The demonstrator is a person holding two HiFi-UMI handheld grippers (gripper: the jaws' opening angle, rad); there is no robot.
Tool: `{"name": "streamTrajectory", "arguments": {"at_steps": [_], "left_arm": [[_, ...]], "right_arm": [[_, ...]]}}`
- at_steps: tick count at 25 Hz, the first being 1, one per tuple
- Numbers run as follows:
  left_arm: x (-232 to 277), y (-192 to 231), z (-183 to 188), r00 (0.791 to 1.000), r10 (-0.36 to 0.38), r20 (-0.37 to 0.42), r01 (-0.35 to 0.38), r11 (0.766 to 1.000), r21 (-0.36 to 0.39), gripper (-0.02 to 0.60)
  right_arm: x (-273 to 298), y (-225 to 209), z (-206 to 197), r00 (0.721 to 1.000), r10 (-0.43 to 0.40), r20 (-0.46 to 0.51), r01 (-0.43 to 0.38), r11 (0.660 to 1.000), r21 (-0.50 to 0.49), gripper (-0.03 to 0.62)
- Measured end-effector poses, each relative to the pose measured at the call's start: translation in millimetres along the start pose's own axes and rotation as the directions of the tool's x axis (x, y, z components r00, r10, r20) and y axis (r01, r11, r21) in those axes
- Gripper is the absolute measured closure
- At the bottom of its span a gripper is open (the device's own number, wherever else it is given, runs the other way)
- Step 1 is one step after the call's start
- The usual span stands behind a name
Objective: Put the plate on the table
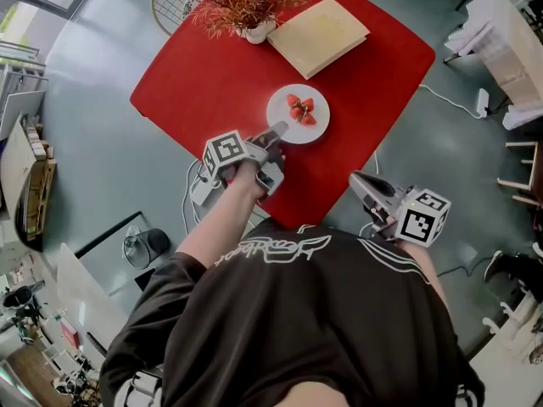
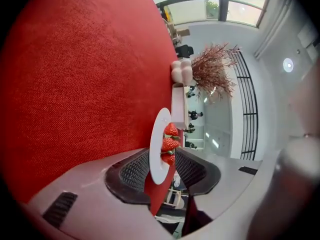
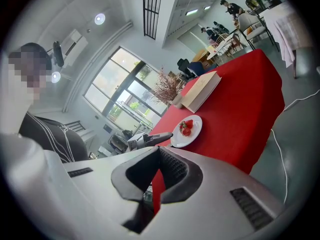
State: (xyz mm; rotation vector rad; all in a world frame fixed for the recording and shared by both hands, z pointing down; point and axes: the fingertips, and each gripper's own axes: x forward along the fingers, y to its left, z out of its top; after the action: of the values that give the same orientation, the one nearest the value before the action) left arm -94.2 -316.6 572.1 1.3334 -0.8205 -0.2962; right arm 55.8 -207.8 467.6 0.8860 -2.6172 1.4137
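Two grippers: left gripper (image 1: 276, 134) has jaws spread round plate (image 1: 282, 111) rim w/o pinching, prob. because plate already sits flat on red table (image 1: 212, 75); right gripper (image 1: 361, 181) pressed together, empty, idle off table edge.

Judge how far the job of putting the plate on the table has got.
Done: the plate of strawberries lies flat on the red table. In hand: the left claw stands open around the plate's near rim, not pressing it. Left: drawing that claw clear. The right claw, shut and empty, is off the table.
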Motion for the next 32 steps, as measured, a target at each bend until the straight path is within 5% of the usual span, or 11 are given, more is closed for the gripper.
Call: {"name": "streamTrajectory", "arguments": {"at_steps": [8, 13, 17, 25, 28, 32], "left_arm": [[4, -4, -5, 0.999, 0.024, -0.046, -0.017, 0.989, 0.144, 0.391], [4, -4, -13, 0.991, 0.092, -0.095, -0.056, 0.943, 0.327, 0.389], [3, -3, -21, 0.976, 0.182, -0.119, -0.103, 0.869, 0.484, 0.385], [3, 1, -32, 0.932, 0.327, -0.156, -0.112, 0.668, 0.735, 0.377], [3, 4, -36, 0.913, 0.379, -0.152, -0.109, 0.585, 0.804, 0.377], [2, 8, -38, 0.9, 0.415, -0.136, -0.112, 0.521, 0.846, 0.376]], "right_arm": [[-2, 0, -2, 1.0, -0.004, 0.006, 0.004, 1.0, 0.012, 0.586], [-4, -1, -7, 1.0, -0.008, 0.005, 0.007, 1.0, 0.023, 0.586], [-7, 1, -9, 1.0, -0.007, 0.009, 0.006, 1.0, 0.024, 0.586], [-10, -1, -15, 1.0, 0.005, 0.022, -0.006, 0.999, 0.052, 0.586], [-10, -1, -16, 1.0, 0.005, 0.022, -0.007, 0.999, 0.052, 0.586], [-10, -4, -17, 1.0, 0.004, 0.024, -0.005, 0.999, 0.044, 0.586]]}}
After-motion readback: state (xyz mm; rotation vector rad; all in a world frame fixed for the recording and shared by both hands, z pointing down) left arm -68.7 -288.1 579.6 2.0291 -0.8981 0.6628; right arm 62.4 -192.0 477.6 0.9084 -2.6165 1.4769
